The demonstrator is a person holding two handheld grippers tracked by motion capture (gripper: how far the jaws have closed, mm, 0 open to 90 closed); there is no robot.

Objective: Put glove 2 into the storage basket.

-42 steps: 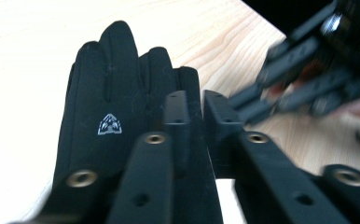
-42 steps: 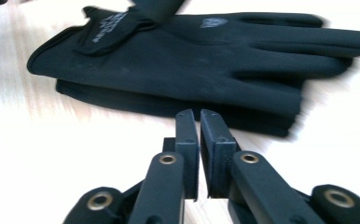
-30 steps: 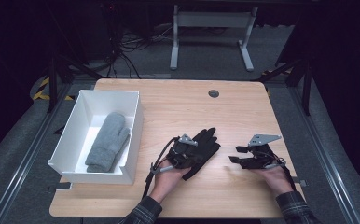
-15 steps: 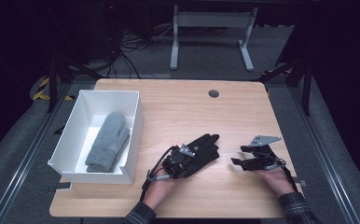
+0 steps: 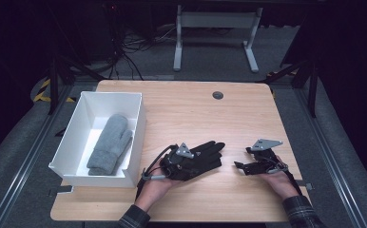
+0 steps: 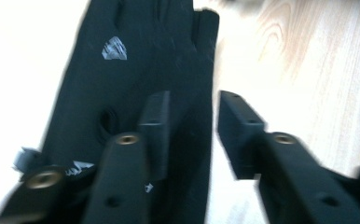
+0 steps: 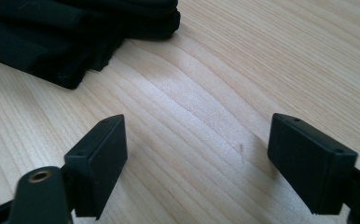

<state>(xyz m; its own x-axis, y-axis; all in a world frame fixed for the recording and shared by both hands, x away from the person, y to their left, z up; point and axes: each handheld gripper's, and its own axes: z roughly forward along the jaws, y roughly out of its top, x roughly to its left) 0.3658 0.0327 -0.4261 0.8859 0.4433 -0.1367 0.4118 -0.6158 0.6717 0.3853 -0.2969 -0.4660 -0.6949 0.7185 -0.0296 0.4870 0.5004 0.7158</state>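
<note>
Left claw (image 5: pixel 184 164) sits on top of the black glove (image 5: pixel 203 156). Its jaws have just been opening and now stand a narrow gap apart, no longer pinching. In the left gripper view (image 6: pixel 192 128) one jaw lies over the black glove (image 6: pixel 136 84) and the other over bare wood just past the glove's edge, so that edge runs through the gap. The glove stretches ahead of the jaws, fingers pointing away.

Right claw (image 5: pixel 241 166) has also just been opening. Its jaws are wide with bare table (image 7: pixel 206 140) between them, and the glove's fingertips (image 7: pixel 75 32) lie ahead and off to one side, clear of the pads.

The left gripper view is motion-blurred. The glove's cuff is hidden under the claw body.

White box (image 5: pixel 133 142) with a grey mitten (image 5: pixel 109 145) sits just beside the left hand (image 5: pixel 155 187), on the side away from the right claw. Nothing blocks either claw.
</note>
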